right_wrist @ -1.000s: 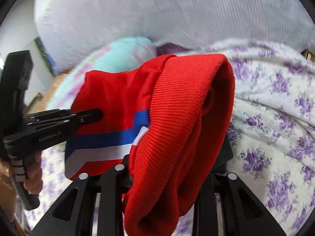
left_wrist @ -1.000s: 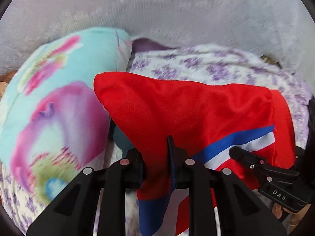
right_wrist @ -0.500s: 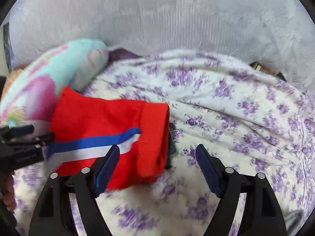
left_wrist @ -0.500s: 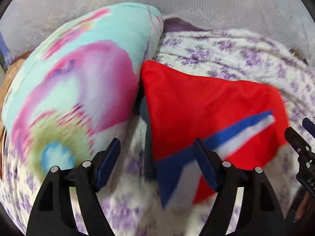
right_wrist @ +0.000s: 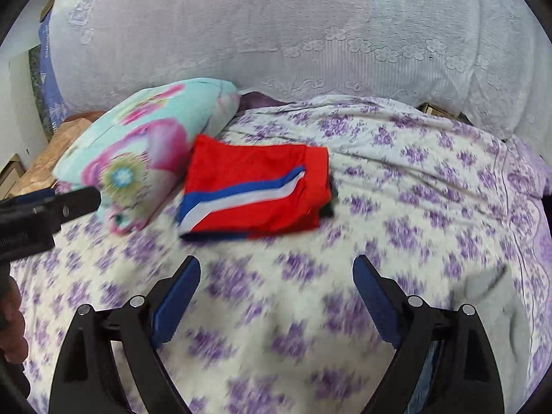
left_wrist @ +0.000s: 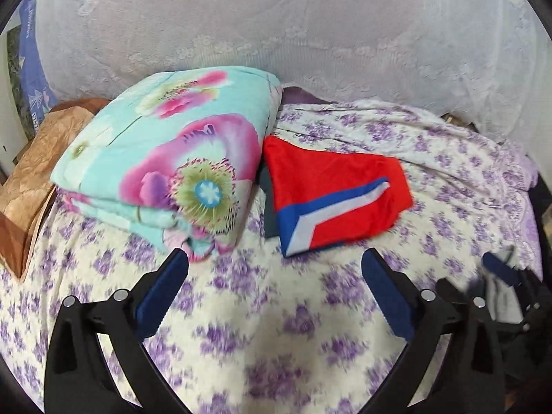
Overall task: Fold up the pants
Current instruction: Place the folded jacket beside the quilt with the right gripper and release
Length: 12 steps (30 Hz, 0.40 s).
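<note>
The red pants (left_wrist: 331, 186) with a blue and white stripe lie folded flat on the purple-flowered bed sheet (left_wrist: 262, 327), right beside a folded floral quilt. They also show in the right wrist view (right_wrist: 255, 193). My left gripper (left_wrist: 276, 269) is open and empty, held back from the pants over the sheet. My right gripper (right_wrist: 276, 276) is open and empty too, also short of the pants. The left gripper shows at the left edge of the right wrist view (right_wrist: 51, 207), and the right one at the right edge of the left wrist view (left_wrist: 507, 276).
A folded turquoise and pink floral quilt (left_wrist: 165, 158) lies left of the pants and touches them. A brown crumpled cloth (left_wrist: 31, 179) is at the far left. A white lace curtain (left_wrist: 310, 27) hangs behind the bed. A dark cloth (left_wrist: 267, 203) peeks from under the pants.
Both grippers let go of the pants, opened, and pulled back. The pants now lie folded on the sheet.
</note>
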Motion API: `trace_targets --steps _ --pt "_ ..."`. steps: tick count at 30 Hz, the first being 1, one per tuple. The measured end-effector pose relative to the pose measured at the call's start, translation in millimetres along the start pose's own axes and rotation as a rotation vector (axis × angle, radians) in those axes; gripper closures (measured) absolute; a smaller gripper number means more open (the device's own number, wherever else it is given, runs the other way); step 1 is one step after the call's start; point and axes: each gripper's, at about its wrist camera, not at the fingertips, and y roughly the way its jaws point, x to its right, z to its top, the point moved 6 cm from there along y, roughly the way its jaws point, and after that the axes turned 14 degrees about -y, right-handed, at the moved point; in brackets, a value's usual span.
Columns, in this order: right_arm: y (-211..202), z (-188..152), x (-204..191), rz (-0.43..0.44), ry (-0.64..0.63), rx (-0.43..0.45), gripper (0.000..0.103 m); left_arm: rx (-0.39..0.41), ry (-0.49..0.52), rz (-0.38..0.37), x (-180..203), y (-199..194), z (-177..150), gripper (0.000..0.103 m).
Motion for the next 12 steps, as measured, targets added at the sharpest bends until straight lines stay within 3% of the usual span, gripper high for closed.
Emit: trace_targets --steps 3,5,12 --pt "-25.6 -12.1 -11.8 -0.001 0.001 -0.004 0.012 0.003 -0.001 -0.006 -5.4 -21.3 -10.8 0.005" --pt "-38.2 -18.4 -17.9 -0.009 0.002 -0.004 0.005 -0.015 0.0 -0.019 -9.9 -34.4 -21.8 0.005" --pt "-73.4 -43.7 -50.3 -0.014 -0.052 -0.023 0.004 -0.026 0.029 0.023 -27.9 -64.6 -53.3 0.005"
